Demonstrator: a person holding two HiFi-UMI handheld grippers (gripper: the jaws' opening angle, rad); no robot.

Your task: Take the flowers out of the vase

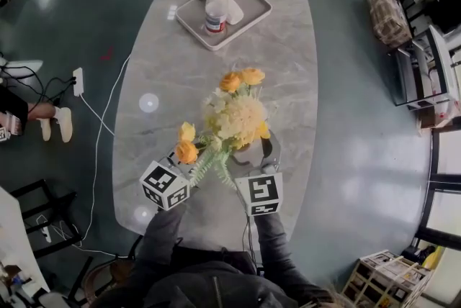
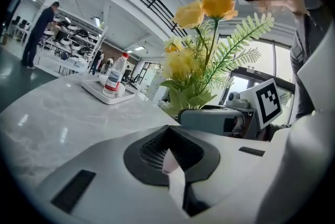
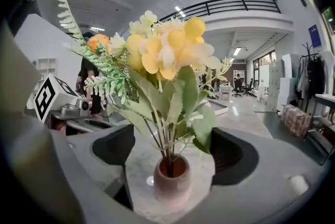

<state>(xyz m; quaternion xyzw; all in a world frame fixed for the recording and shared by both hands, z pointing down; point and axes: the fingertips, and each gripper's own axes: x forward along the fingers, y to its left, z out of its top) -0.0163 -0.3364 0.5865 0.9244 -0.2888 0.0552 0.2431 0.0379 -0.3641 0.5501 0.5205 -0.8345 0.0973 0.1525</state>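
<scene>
The flowers point(image 1: 238, 116) are all standing in the vase point(image 3: 171, 182), none lifted yet, while the right gripper point(image 3: 172, 155) is straddling the vase with jaws spread wide, not touching it, and the left gripper point(image 2: 170, 157) is hovering beside the vase, jaws pressed together, empty.

Counted: two grippers, left gripper point(image 2: 170, 159) and right gripper point(image 1: 259, 154). One vase point(image 3: 171, 181) between the right jaws, one bunch of flowers point(image 1: 234, 116) in it. Beyond both jaws: one tray point(image 1: 189, 15), one bottle point(image 1: 215, 10). One table point(image 1: 288, 69).

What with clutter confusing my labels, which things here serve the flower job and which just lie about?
Job in hand: flowers; vase.
Lying about: tray; bottle on the tray; power strip on the floor.
</scene>
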